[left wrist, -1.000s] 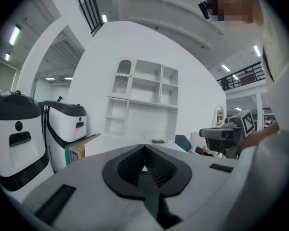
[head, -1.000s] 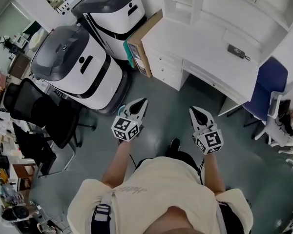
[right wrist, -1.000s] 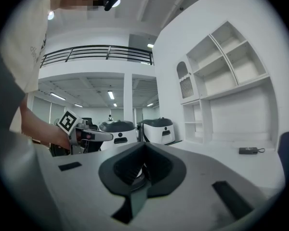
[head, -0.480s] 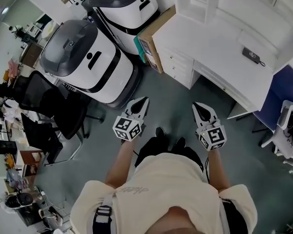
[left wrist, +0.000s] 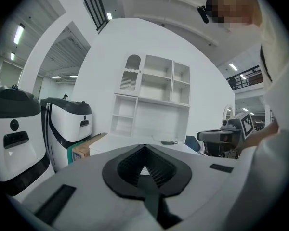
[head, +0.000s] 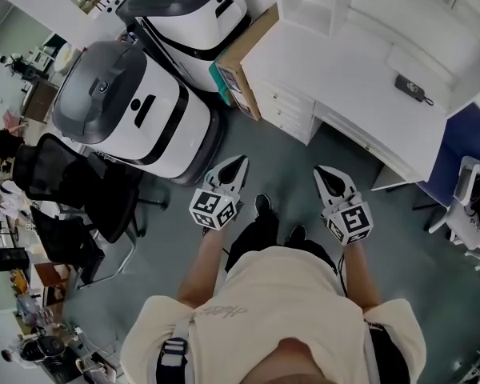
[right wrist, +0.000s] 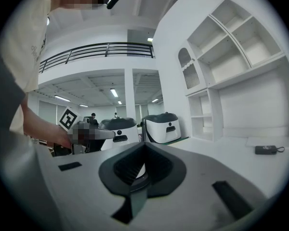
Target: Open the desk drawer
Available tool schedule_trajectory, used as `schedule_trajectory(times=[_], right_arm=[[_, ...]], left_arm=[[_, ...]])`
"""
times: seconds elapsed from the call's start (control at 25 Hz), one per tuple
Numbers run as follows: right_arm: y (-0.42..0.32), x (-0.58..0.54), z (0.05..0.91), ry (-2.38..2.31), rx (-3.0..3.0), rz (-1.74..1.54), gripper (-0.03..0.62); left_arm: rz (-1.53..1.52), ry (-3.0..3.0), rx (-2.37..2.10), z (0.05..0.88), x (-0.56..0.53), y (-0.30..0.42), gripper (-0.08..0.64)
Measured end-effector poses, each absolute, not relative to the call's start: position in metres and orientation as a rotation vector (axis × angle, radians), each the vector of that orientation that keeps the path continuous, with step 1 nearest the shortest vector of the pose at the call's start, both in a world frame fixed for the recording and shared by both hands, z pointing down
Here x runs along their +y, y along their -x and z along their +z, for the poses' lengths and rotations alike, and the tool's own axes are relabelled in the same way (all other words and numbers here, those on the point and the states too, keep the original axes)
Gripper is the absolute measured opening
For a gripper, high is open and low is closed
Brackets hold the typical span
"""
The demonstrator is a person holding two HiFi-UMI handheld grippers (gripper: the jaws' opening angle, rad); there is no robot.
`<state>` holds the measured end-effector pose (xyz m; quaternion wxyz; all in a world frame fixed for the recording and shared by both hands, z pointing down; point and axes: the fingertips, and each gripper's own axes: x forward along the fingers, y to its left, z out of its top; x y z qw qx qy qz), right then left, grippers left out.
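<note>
The white desk point(head: 336, 70) stands at the upper right of the head view. Its stack of drawers point(head: 282, 112) sits shut at the desk's left end, beside a cardboard box. Both grippers hang in the air over the grey floor, well short of the desk. My left gripper point(head: 238, 162) points toward the drawer stack with its jaws closed together and nothing between them. My right gripper point(head: 325, 173) is likewise shut and empty, aimed at the desk's front edge. In the left gripper view the desk point(left wrist: 135, 141) lies beyond the shut left gripper point(left wrist: 144, 148).
Two large white-and-grey machines point(head: 128, 110) point(head: 188, 10) stand left of the desk, with a cardboard box point(head: 240, 58) leaning between them and the drawers. A black remote point(head: 408, 88) lies on the desktop. A black office chair point(head: 64, 186) is at left, a blue chair point(head: 462, 138) at right.
The person has stepped on the spot and the head view has swayed a little. Both grippers stay shut, held in front of the body at about the same distance from the desk.
</note>
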<state>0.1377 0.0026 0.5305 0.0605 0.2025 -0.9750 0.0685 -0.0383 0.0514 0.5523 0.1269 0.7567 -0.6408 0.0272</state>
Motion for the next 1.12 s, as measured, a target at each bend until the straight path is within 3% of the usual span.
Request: schedule_trajectory(times=[0.8,1.12], right_arm=[[0.003,-0.09,0.499,-0.851,-2.862,0.08,0.002],[0.018,-0.099,0.507,-0.924,-2.81,0.121,0.002]], left_arm=[[0.082,-2.463,-1.691,0.537,-0.065,0.175,0.003],[0.07,-2.478,-1.617,0.553,-0.087,0.194,0.003]])
